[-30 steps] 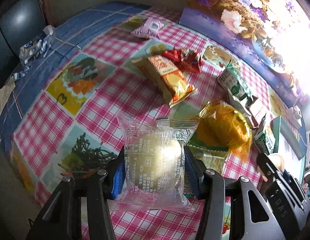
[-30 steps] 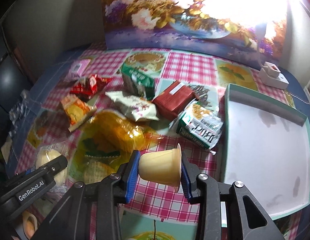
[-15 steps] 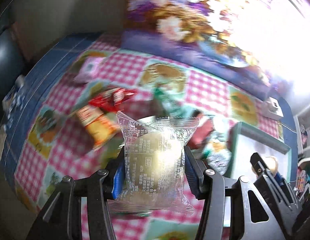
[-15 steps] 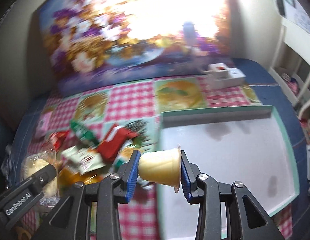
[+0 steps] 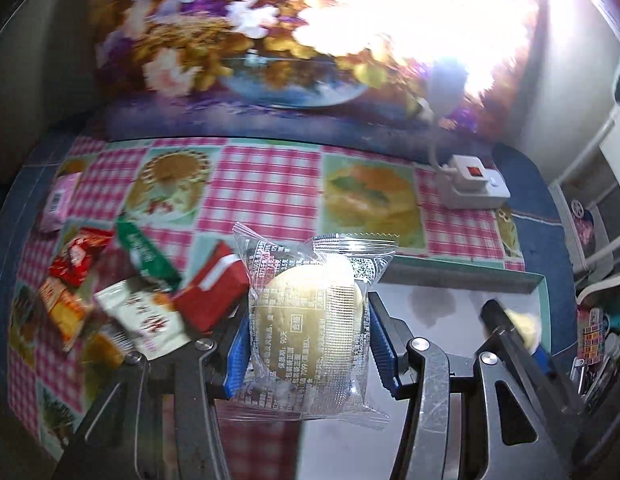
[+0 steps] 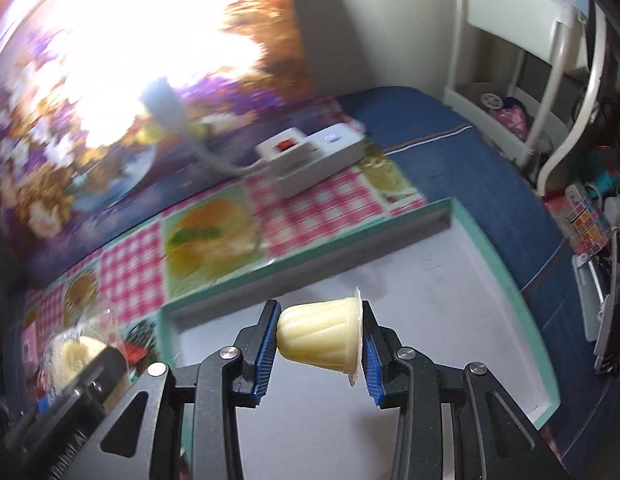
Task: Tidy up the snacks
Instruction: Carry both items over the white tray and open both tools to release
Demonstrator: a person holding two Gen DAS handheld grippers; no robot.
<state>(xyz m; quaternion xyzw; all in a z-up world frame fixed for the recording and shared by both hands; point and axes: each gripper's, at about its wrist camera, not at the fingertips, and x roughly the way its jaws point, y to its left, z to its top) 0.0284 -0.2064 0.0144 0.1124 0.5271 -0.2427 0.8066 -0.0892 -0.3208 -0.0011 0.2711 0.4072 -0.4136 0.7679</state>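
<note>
My left gripper (image 5: 308, 350) is shut on a clear-wrapped round pastry (image 5: 310, 328), held at the near left corner of the teal-rimmed white tray (image 5: 462, 284). My right gripper (image 6: 317, 346) is shut on a pale yellow jelly cup (image 6: 320, 338) lying sideways between the blue pads, above the tray's white floor (image 6: 450, 280). The right gripper's finger (image 5: 510, 332) shows in the left wrist view over the tray. The left gripper's finger (image 6: 90, 376) and the pastry (image 6: 76, 350) appear at the lower left of the right wrist view.
Several snack packets lie left of the tray on the checked cloth: a red pack (image 5: 212, 300), a white pack (image 5: 142, 320), a green pack (image 5: 146, 256), an orange pack (image 5: 62, 308), a pink pack (image 5: 60, 202). A white power strip (image 5: 476, 184) sits behind the tray. A floral panel (image 5: 246, 40) backs the table.
Both grippers have swung right from above the snack pile to the tray, each keeping hold of its snack. The pile now lies to the left; the tray fills the right wrist view.
</note>
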